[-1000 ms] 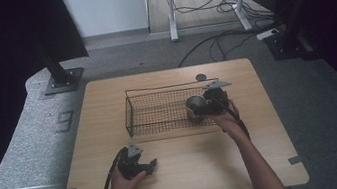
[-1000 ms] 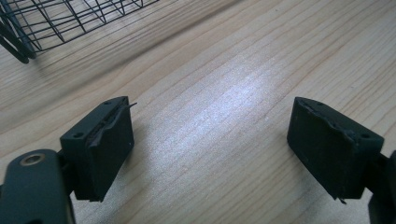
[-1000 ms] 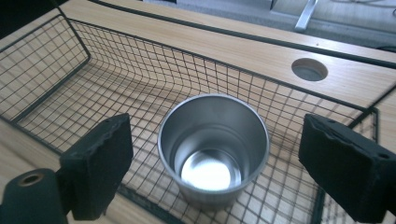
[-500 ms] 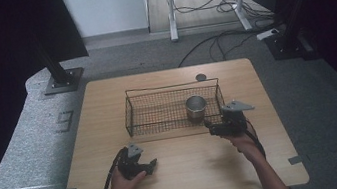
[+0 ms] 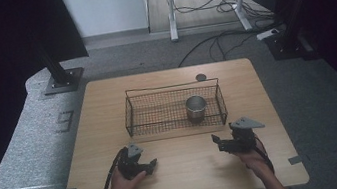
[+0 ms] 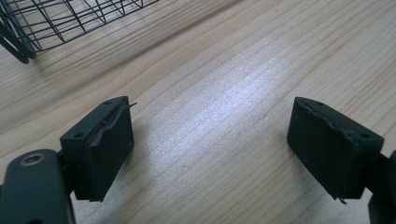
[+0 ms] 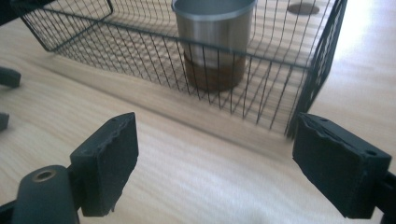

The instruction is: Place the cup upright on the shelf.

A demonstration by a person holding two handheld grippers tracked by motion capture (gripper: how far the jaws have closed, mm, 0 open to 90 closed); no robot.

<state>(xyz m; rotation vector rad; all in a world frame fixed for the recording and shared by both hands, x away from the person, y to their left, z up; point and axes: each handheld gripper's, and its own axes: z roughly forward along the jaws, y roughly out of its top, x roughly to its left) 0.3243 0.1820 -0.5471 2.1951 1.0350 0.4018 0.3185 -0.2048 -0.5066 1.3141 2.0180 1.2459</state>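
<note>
A steel cup [image 5: 196,107] [image 7: 213,42] stands upright in the right half of a black wire basket [image 5: 177,128] [image 7: 289,88] at mid table. My right gripper [image 5: 220,143] [image 7: 229,163] rests low over the wood in front of the basket's right end, open, with nothing between its jaws. My left gripper [image 5: 151,166] [image 6: 210,149] sits near the front left of the table, open and empty above bare wood. A corner of the basket [image 6: 56,18] shows at the top left of the left gripper view.
A small dark round disc [image 5: 200,77] [image 7: 303,8] lies on the wooden table [image 5: 267,90] behind the basket. Grey carpet surrounds the table, with dark stands and cables beyond its far edge. Bare wood lies between the two grippers.
My right gripper let go of the cup inside the basket, then drew back toward the front of the table and stands open. The left gripper has stayed put.
</note>
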